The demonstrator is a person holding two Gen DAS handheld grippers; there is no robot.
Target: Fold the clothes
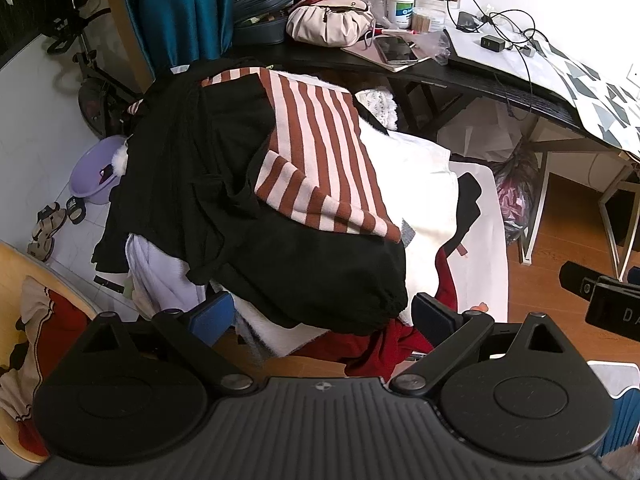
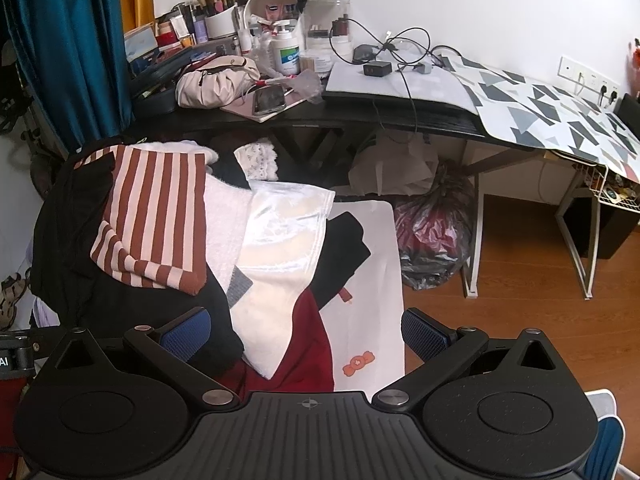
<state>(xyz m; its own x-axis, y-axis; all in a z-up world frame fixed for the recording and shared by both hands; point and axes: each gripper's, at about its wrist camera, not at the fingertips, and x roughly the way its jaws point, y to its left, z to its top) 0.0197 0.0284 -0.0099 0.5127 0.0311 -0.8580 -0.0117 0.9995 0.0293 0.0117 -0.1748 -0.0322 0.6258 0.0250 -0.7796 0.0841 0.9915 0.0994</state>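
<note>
While both claws hang over the heap with nothing in them, we judge the task at its very start: no garment is lifted and none lies folded.

Left gripper point(image 1: 322, 318): jaws wide, empty, blue pads either side of the near edge of the black garment point(image 1: 280, 248). Right gripper point(image 2: 306, 334): jaws wide, empty, above the dark red cloth point(image 2: 308, 344) and the white sheet point(image 2: 372, 280) with its orange candy print.

Pile point(image 1: 304, 184), near to far in the left view:
- dark red cloth at 6 o'clock, partly under the black garment
- black garment across the middle, running to 9 o'clock
- striped top point(image 1: 324, 152), brown and pink, lying on the black one toward 12 o'clock
- white towel point(image 1: 416, 184) at 2 o'clock, just beside the stripes
- lace piece point(image 1: 378, 106) at the far edge

What bears the pile we cannot tell; cloth hides it.

Next move, as we judge it: pick one top piece, probably the striped top or the black garment, pinch an edge and draw it free. The layers overlap, so a careless pull may drag neighbours along. A clear flat spot for folding is not apparent.

Room: wood floor point(image 2: 500, 320) at 3 o'clock, plastic bag point(image 2: 436, 232) under the black desk point(image 2: 360, 120). Desk crowded at 12 o'clock: beige pouch point(image 2: 216, 84), phone point(image 2: 269, 100), lotion bottle point(image 2: 286, 50), brushes, charger and cables. Teal curtain point(image 2: 68, 48) at 10 o'clock. Lilac basin point(image 1: 94, 172) and sandals point(image 1: 46, 228) on white tile at 9 o'clock in the left view.
</note>
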